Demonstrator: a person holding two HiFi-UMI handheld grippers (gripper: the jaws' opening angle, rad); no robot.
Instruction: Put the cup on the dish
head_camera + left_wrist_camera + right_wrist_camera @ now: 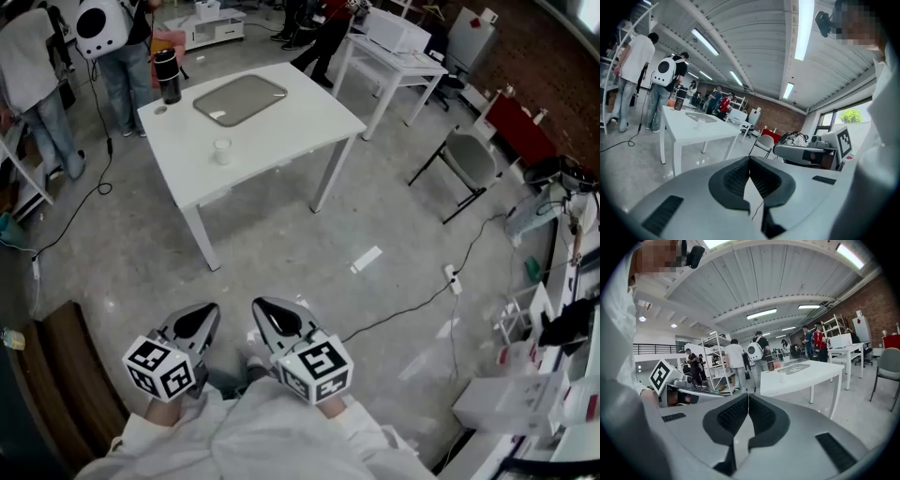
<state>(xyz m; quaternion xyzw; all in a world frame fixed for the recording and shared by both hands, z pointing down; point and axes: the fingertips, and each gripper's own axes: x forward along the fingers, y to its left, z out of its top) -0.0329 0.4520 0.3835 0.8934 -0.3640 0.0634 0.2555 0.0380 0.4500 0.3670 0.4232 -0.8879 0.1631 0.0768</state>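
Your left gripper (pixel 750 161) and right gripper (pixel 748 398): both clenched, empty, well off the white square table (pixel 281 131). On that table, small clear plastic cup (pixel 221 150) and flat grey dish (pixel 240 98). Cup likely light, crushable: pinch its wall gently

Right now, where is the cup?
In the head view, the cup stands at upper left on the white table, on the person's side of the grey dish and apart from it.

We see a small pale cup (pixel 222 150) standing upright on the white counter (pixel 300 122), near the flat grey rectangular dish (pixel 240 98) but apart from it.
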